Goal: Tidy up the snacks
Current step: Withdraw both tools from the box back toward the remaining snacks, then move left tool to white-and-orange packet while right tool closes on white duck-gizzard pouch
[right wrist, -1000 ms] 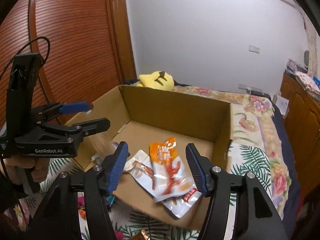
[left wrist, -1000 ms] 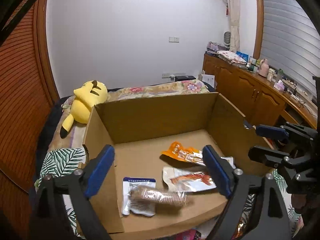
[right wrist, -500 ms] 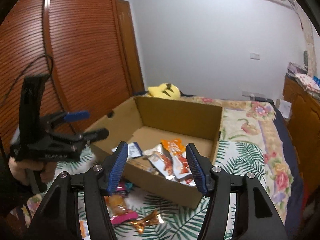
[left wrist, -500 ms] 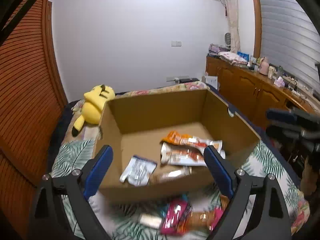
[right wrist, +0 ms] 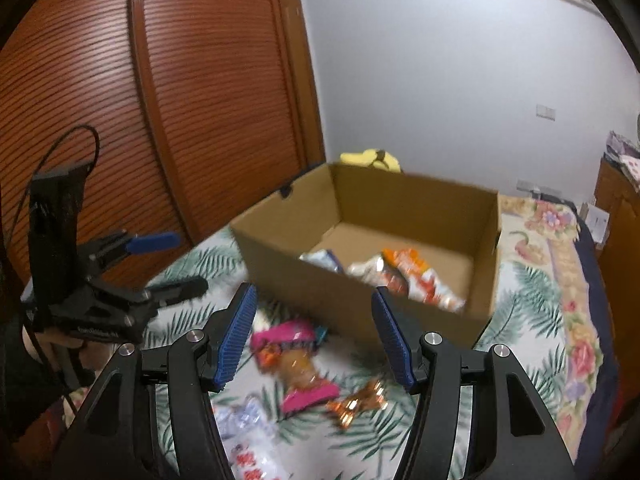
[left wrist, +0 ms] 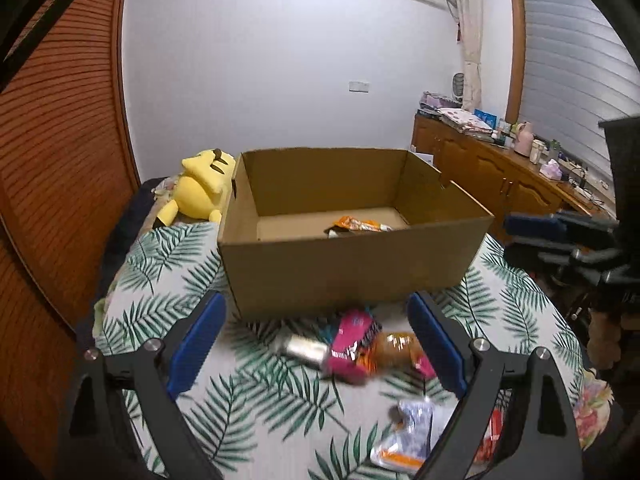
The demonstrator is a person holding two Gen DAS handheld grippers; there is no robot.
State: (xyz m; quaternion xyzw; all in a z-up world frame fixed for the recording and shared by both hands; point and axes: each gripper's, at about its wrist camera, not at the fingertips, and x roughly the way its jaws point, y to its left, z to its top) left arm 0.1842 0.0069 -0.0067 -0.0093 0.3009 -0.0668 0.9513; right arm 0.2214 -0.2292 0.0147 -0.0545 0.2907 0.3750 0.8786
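Nearest to the cameras, both grippers hang above the bed with nothing between their blue pads. The left gripper (left wrist: 316, 344) has its jaws spread wide, released; below it on the leaf-print bedspread (left wrist: 248, 400) lies a loose heap of snacks. The right gripper (right wrist: 316, 340) stands about half open and is also empty; its pads frame the same heap and touch nothing.

In the heap, a pink packet (right wrist: 296, 336) lies closest to the box wall, with an orange-brown packet (left wrist: 400, 346) against it and a silver wrapper (left wrist: 304, 349) just beside. A gold twisted wrapper (right wrist: 356, 400) lies nearer to the right gripper. A white pouch (left wrist: 412, 424) with an orange edge is partly covered by the left gripper's finger, and the white packet with red print (right wrist: 252, 460) is cut off by the lower picture edge. All these are blurred, so I cannot read any label.

Behind the heap stands the open cardboard box (left wrist: 352, 264). Inside it, an orange packet (right wrist: 412, 272) lies over silver-white pouches (right wrist: 368, 268); in the left view the front wall hides most of them.

Further back, a yellow plush toy (left wrist: 200, 188) lies against the box's far left corner. A wooden cabinet (left wrist: 500, 184) with small items on top stands along the right wall.
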